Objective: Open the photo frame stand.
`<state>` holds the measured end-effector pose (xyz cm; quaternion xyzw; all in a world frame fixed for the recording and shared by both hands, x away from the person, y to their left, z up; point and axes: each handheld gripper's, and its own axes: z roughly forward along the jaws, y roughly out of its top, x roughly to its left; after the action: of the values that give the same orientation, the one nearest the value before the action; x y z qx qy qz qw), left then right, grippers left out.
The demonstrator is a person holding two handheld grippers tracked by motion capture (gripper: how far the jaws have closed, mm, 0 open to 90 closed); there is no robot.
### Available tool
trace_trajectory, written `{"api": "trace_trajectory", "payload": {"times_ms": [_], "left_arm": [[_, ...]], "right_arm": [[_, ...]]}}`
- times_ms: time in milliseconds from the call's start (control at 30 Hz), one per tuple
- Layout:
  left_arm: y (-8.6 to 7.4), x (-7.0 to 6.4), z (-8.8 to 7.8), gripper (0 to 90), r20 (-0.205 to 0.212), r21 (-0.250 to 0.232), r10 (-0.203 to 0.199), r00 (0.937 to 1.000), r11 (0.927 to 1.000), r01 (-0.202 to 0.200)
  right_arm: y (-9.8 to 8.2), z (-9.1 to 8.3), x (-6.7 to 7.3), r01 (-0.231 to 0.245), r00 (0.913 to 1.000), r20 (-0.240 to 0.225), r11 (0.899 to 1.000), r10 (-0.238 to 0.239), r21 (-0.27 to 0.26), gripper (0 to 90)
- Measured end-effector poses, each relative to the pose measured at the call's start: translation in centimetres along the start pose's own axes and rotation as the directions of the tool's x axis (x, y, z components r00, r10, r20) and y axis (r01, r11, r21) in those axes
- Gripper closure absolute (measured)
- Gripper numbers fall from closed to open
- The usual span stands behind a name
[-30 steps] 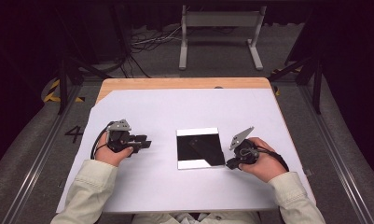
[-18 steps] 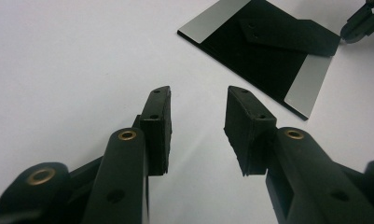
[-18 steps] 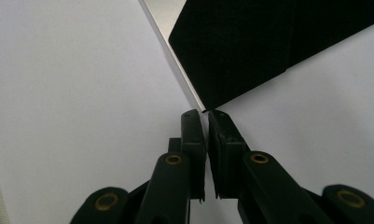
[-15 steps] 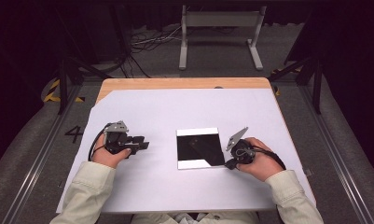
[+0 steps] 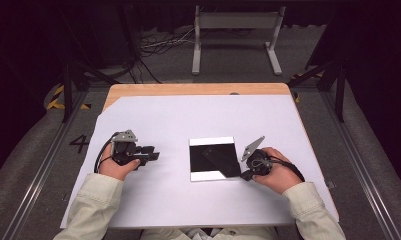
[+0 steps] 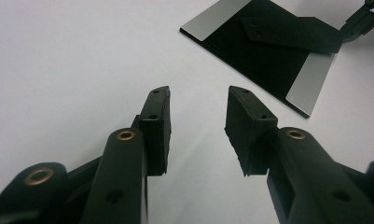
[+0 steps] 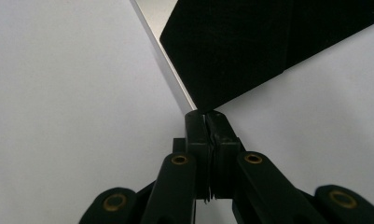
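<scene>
Both tongs differ: right gripper (image 7: 206, 116) has just closed onto the black sheet's (image 5: 215, 159) near-right corner, ready to lift, while left gripper (image 6: 197, 100) rests apart, empty.

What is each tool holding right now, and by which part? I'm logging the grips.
The right tool is shut on the black sheet, pinching its near corner. The left tool is open and holds nothing.
</scene>
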<state>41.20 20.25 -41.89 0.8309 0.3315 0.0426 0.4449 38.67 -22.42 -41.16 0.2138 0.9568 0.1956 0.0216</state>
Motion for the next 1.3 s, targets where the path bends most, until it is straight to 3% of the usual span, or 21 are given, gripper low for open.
{"api": "trace_trajectory", "payload": {"times_ms": [333, 767, 867, 1133, 1300], "left_arm": [[0.0, 0.0, 0.1, 61.2, 0.005, 0.005, 0.000, 1.0000, 1.0000, 0.000], [0.1, -0.1, 0.2, 61.2, 0.002, 0.003, -0.004, 1.0000, 1.0000, 0.004], [0.1, -0.1, 0.2, 61.2, 0.003, 0.000, -0.003, 1.0000, 1.0000, 0.003], [0.0, -0.2, 0.5, 61.2, 0.007, 0.012, 0.006, 1.0000, 0.9999, -0.006], [0.0, -0.3, 0.7, 61.2, 0.012, 0.017, 0.009, 0.9999, 0.9998, -0.009]], "right_arm": [[-0.2, -1.1, 0.0, -0.010, 0.9999, -0.009, 0.998, 0.010, -0.062, 89.8], [-0.3, -2.6, -0.1, -0.030, 0.9993, -0.027, 0.980, 0.025, -0.199, 90.0], [-0.4, -2.6, -0.2, -0.041, 0.9988, -0.036, 0.971, 0.033, -0.237, 90.0], [-0.4, -3.2, -0.3, -0.051, 0.9985, -0.037, 0.927, 0.040, -0.370, 90.0], [-0.4, -3.3, -0.2, -0.048, 0.9988, -0.029, 0.908, 0.039, -0.416, 90.0]]}}
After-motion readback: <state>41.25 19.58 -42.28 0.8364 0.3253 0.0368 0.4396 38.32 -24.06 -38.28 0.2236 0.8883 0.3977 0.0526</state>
